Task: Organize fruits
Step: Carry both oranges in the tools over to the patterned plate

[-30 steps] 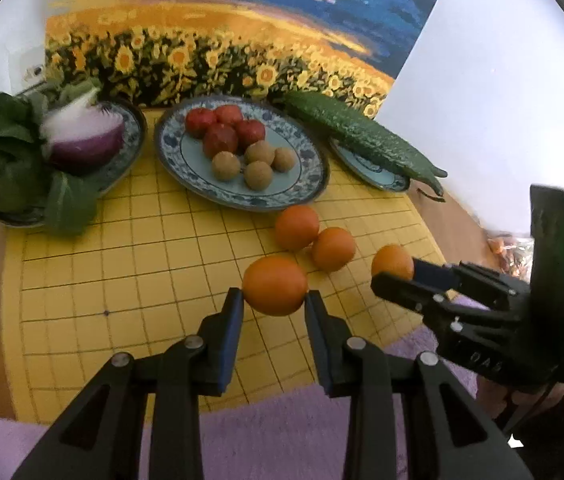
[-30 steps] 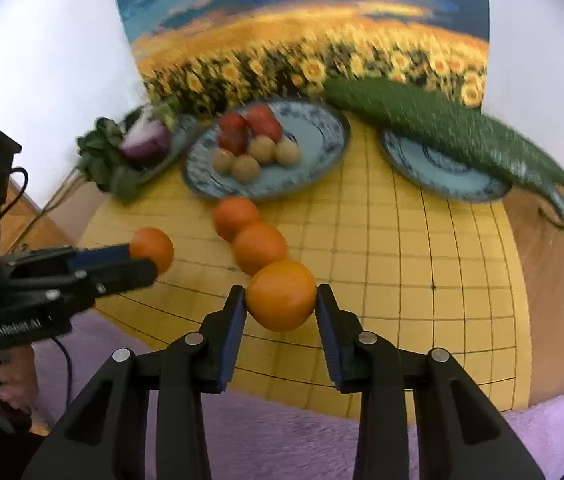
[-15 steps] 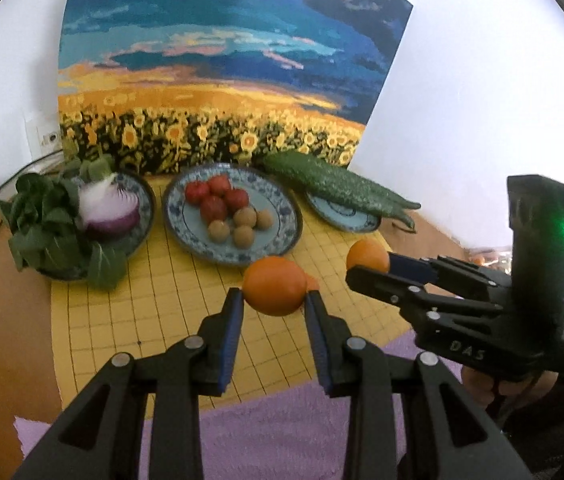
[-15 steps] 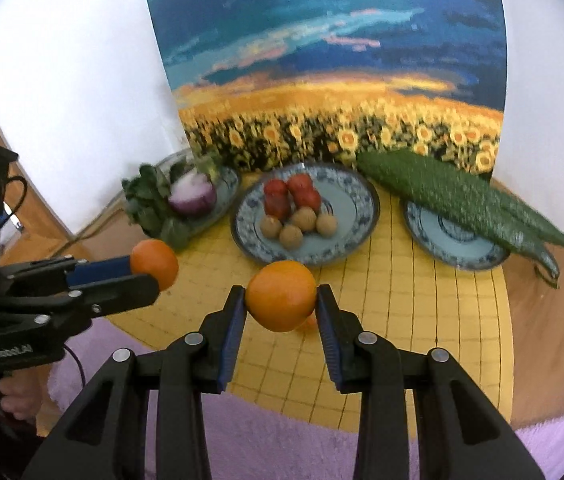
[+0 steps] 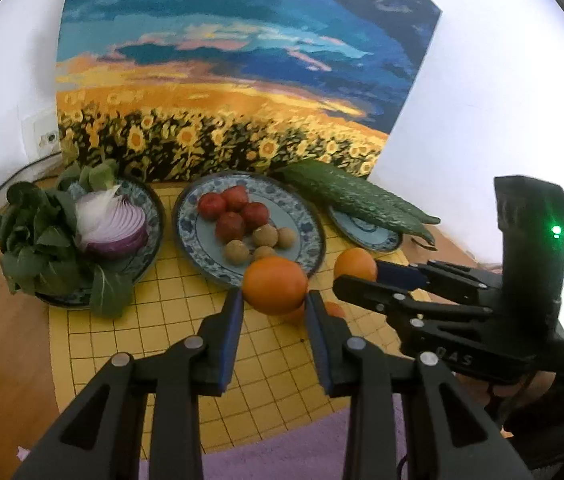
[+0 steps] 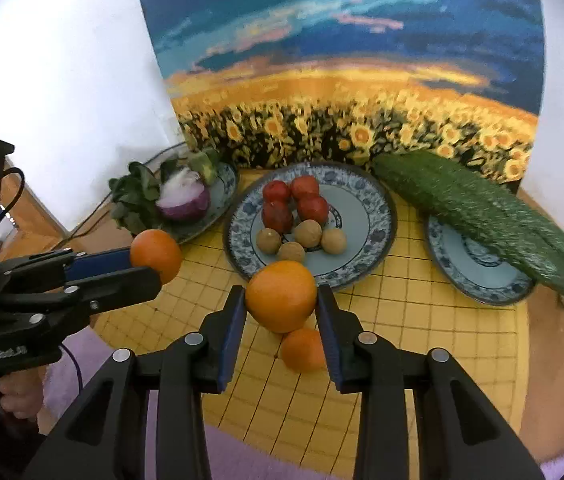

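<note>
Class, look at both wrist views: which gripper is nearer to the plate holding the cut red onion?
Left. The left gripper, gripping an orange, sits just in front of the onion plate. The right gripper, gripping another orange, hangs further right, before the fruit plate.

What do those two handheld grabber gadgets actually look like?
Both are matte black plastic. The left gripper and right gripper each have angular linkage arms with silver rivets and blue-lined jaws. The right one's upright block shows a green light. The left one carries white lettering and a thin black cable.
</note>
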The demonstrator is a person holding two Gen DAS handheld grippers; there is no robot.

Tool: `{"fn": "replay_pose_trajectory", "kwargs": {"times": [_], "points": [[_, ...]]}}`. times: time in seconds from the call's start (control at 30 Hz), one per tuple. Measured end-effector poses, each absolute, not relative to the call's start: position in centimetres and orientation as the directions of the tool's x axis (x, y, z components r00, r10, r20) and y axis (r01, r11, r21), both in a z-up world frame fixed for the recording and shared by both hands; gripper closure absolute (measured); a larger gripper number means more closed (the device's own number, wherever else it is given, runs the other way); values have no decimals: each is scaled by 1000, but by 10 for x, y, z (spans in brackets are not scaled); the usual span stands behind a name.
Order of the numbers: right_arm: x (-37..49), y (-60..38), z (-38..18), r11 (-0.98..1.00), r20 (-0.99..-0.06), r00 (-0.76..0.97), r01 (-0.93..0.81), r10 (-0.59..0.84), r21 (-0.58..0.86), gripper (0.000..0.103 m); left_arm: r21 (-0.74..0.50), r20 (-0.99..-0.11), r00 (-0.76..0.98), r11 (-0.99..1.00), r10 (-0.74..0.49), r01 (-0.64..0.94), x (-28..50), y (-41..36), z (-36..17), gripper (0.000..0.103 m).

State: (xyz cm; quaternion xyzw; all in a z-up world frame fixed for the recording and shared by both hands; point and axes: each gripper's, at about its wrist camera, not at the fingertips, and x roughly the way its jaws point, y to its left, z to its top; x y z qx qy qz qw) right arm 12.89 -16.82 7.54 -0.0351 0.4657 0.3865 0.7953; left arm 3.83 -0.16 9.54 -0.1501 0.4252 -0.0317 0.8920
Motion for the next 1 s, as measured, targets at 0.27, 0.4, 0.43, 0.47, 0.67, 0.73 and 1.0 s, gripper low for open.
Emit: {"fn": "replay_pose_trajectory", "kwargs": {"times": [0.27, 0.4, 0.43, 0.47, 0.67, 0.73, 1.0], "points": [[164, -135, 28, 677, -811, 199, -675, 550, 294, 67, -305, -774, 598, 950, -208, -65, 66, 12, 70, 70], [170, -124, 20, 650, -812, 164, -694, 561, 308, 67, -321, -784, 575, 945, -234, -53, 81, 16, 59, 70], [170, -122, 19, 641, -810, 166, -706, 562, 300, 67, -320, -786, 571, 946, -236, -50, 84, 16, 57, 70], [169, -120, 18, 634, -810, 171, -717, 561, 288, 67, -322, -788, 567, 945, -239, -50, 87, 17, 54, 70], [170, -119, 16, 624, -798, 181, -728, 575, 285, 67, -357, -800, 538, 931, -264, -72, 97, 21, 37, 70], [169, -118, 16, 618, -796, 185, -736, 576, 277, 67, -363, -801, 534, 929, -271, -72, 98, 21, 35, 70], [171, -114, 15, 600, -788, 188, -755, 587, 267, 65, -378, -786, 551, 923, -280, -70, 105, 24, 36, 70]]}}
